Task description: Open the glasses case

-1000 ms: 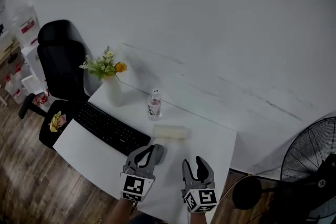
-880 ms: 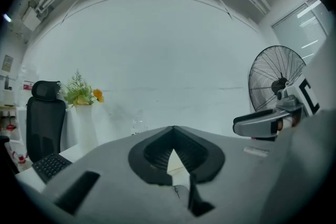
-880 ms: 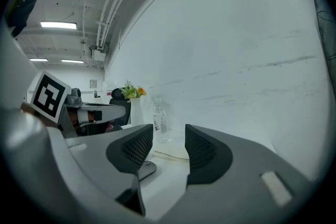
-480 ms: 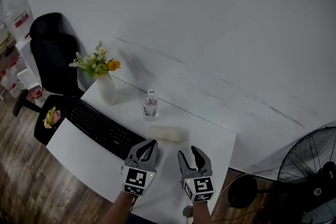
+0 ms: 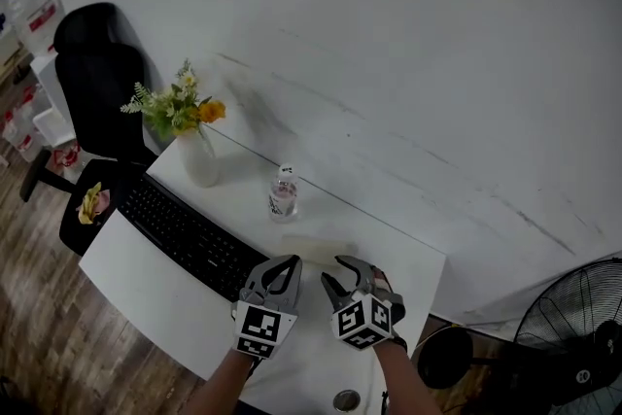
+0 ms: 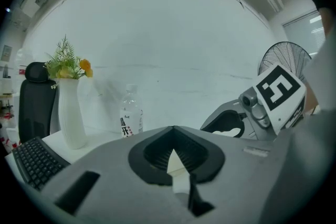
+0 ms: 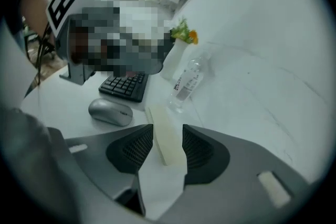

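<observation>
Shows the glasses case [image 7: 160, 123] lying flat on the white desk [image 5: 175, 292], just this side of the water bottle [image 5: 283, 194] and to the right of the keyboard [image 5: 190, 233] and mouse [image 7: 109, 112]. Finds no lid raised and no gap along the pale shell, so reads as shut, not in the open state named by the task. Fits equally a case waiting to be opened and one closed again. Catches the right gripper [image 7: 168, 132] with jaws spread, lined up on the near end of the case and seemingly short of touching it. Catches the left gripper [image 6: 174, 129] with jaw tips pressed together and nothing pinched, hovering just beside its partner over the near part of the desk. Puts the long axis of the case across the desk in the head view, roughly parallel to the wall-side edge. In the right gripper view, runs almost straight away from the jaws, far end aimed near the foot of the bottle, near end toward the gripper. Offers no clear sight of hinge or seam, so leaves the opening side unsettled.
</observation>
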Demonstrator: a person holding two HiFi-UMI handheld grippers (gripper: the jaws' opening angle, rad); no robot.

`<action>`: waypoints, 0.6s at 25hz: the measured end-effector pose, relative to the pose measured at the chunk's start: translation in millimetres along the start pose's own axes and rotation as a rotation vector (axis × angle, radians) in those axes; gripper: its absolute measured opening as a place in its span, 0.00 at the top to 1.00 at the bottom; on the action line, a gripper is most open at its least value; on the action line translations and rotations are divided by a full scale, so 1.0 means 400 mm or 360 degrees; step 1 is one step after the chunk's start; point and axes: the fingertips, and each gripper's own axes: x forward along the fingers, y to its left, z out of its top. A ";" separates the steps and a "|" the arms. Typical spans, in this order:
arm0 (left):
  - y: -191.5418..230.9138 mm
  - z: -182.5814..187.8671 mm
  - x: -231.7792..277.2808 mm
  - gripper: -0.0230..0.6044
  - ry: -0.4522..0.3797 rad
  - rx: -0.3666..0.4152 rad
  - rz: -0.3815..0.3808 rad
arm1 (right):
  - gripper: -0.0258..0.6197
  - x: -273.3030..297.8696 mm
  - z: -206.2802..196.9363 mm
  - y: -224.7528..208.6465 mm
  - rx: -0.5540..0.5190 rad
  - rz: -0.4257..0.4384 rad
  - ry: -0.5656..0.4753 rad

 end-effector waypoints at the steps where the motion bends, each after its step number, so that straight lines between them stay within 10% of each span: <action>1: 0.003 -0.005 0.005 0.95 0.0007 -0.0005 0.0001 | 0.68 0.017 -0.005 0.007 -0.0103 0.0045 0.0044; 15: 0.050 -0.043 0.044 0.95 0.0052 -0.0080 0.0063 | 0.69 0.162 -0.094 0.051 -0.0742 0.0371 0.0411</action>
